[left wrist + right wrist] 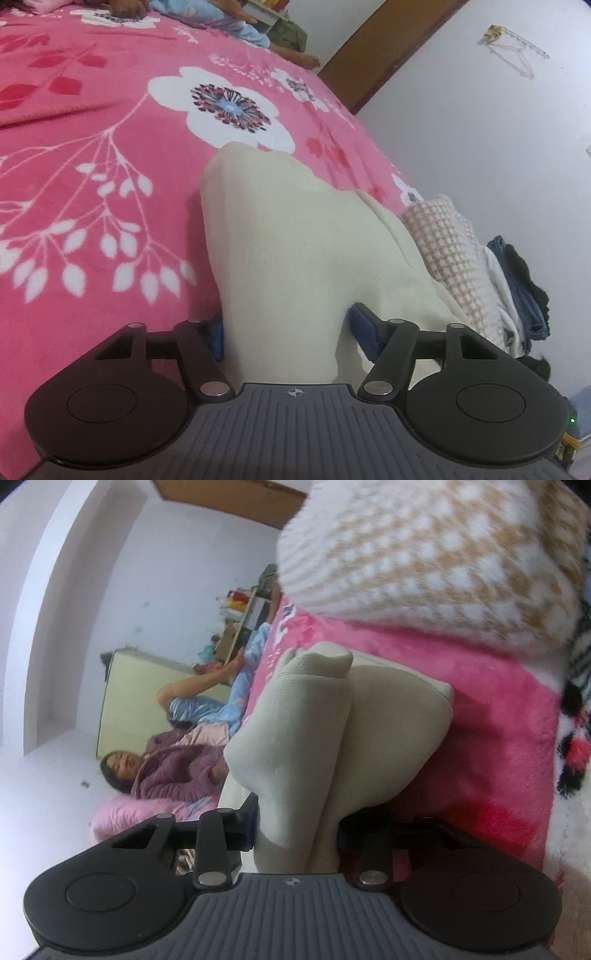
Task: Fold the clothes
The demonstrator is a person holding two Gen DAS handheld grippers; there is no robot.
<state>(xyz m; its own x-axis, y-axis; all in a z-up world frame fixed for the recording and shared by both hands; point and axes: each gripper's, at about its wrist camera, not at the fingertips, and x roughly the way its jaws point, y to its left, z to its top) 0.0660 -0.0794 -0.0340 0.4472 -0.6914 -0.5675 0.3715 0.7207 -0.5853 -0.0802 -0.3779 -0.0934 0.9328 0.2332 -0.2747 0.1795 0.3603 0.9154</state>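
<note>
A cream knit garment (280,236) lies bunched on the pink floral bedspread (92,155). My left gripper (286,332) is shut on a thick fold of it; the cloth hides most of the blue fingers (364,325). In the right wrist view the same cream garment (314,731) is folded double, and my right gripper (297,834) is shut on its near end, with the fingertips hidden by the fabric. The view is tilted sideways over the pink bedspread (498,746).
A tan-and-white checked knit (447,251) (424,565) and a pile of white, blue and dark clothes (517,288) lie at the bed's right edge by the white wall. A person in purple (173,768) reclines at the far end of the bed. A brown door frame (373,51) stands beyond.
</note>
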